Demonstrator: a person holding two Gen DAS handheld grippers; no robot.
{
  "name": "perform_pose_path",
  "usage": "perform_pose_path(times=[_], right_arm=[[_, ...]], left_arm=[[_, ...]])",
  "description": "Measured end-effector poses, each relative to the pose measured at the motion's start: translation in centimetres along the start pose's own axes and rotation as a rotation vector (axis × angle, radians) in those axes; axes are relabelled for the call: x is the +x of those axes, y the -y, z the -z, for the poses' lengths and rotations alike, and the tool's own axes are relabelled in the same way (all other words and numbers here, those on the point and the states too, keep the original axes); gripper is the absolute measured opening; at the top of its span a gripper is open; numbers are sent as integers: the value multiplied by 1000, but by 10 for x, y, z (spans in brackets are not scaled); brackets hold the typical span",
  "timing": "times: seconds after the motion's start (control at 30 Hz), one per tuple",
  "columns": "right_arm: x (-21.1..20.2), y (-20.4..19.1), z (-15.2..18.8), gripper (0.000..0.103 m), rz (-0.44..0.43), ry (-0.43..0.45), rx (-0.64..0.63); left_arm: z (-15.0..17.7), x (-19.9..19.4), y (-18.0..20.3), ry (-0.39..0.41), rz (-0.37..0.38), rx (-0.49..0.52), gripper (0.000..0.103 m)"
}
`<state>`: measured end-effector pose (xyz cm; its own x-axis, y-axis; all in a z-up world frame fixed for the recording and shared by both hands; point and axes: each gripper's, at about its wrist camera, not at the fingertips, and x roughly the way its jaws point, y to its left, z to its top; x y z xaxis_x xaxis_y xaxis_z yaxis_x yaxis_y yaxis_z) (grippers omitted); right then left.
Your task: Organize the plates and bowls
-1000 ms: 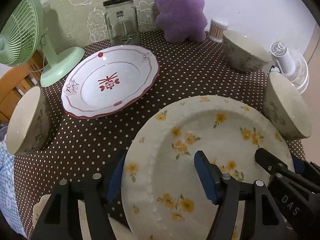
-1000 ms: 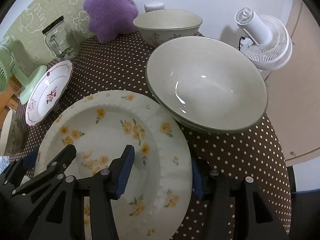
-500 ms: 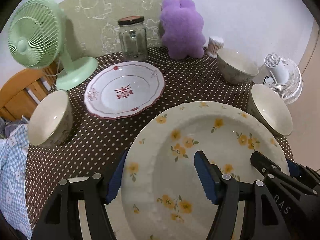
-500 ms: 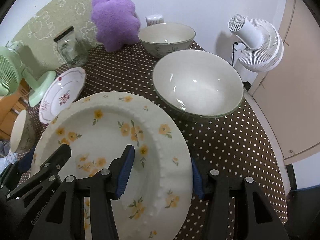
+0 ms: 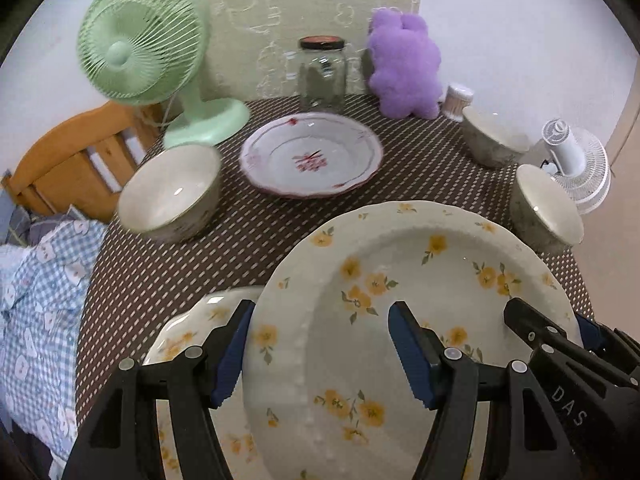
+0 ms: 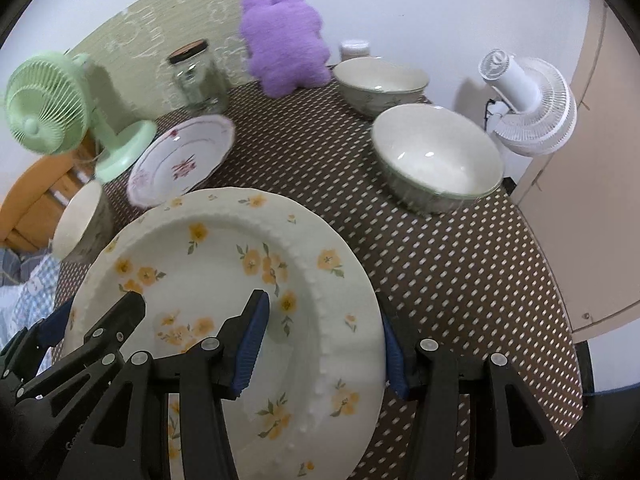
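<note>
Landmark = red-patterned plate (image 5: pixel 311 155), lying flat on the dotted brown surface (image 5: pixel 256 236).

Around it, per left wrist view: green fan (image 5: pixel 140 46) to its left w/ base near the rim; glass jar (image 5: pixel 322 73) w/ dark lid just behind; purple plush (image 5: pixel 404 65) behind-right; small white tub (image 5: pixel 457 101) right of the plush. Cream bowl (image 5: pixel 172 193) front-left of the plate, near surface edge. Two more bowls right of it: far bowl (image 5: pixel 493 139) and near bowl (image 5: pixel 546 212), the near one close to the white fan (image 5: pixel 576 168), which stands off the surface. Wooden chair back (image 5: pixel 76 156) and blue checked cloth (image 5: pixel 36 292) beyond the left edge.

Task's thing: yellow-flower plate (image 5: pixel 400 320), in front of the red-patterned plate, raised off the surface & tilted. Cream, beaded ridge round the well, scattered yellow blooms w/ green leaves. It blocks most of the near surface. A second yellow-flower plate (image 5: pixel 188 336) lies partly under its left side.

Left tool (image 5: pixel 320 352): clamped on the raised plate's left rim, one blue pad outside the edge, one inside the well. Right tool (image 6: pixel 324 344): clamped on the right rim likewise. Nothing lies between raised plate and red-patterned plate.
</note>
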<state>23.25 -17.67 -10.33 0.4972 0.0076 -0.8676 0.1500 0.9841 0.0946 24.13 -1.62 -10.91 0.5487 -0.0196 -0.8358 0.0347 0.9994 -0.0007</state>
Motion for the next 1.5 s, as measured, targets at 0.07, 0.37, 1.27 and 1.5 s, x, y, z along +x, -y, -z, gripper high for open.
perform_pose_path(times=[0.07, 0.37, 1.27, 1.5], right_arm=[[-3, -7, 7, 56, -10, -5, -8], [-11, -39, 38, 56, -19, -15, -50], [13, -88, 78, 56, 14, -88, -162], [19, -90, 81, 55, 14, -108, -169]], left_arm=[[7, -3, -10, -7, -9, -7, 68], [39, -10, -39, -37, -16, -29, 68], [82, 9, -77, -127, -40, -39, 69], [79, 15, -77, -127, -47, -26, 70]])
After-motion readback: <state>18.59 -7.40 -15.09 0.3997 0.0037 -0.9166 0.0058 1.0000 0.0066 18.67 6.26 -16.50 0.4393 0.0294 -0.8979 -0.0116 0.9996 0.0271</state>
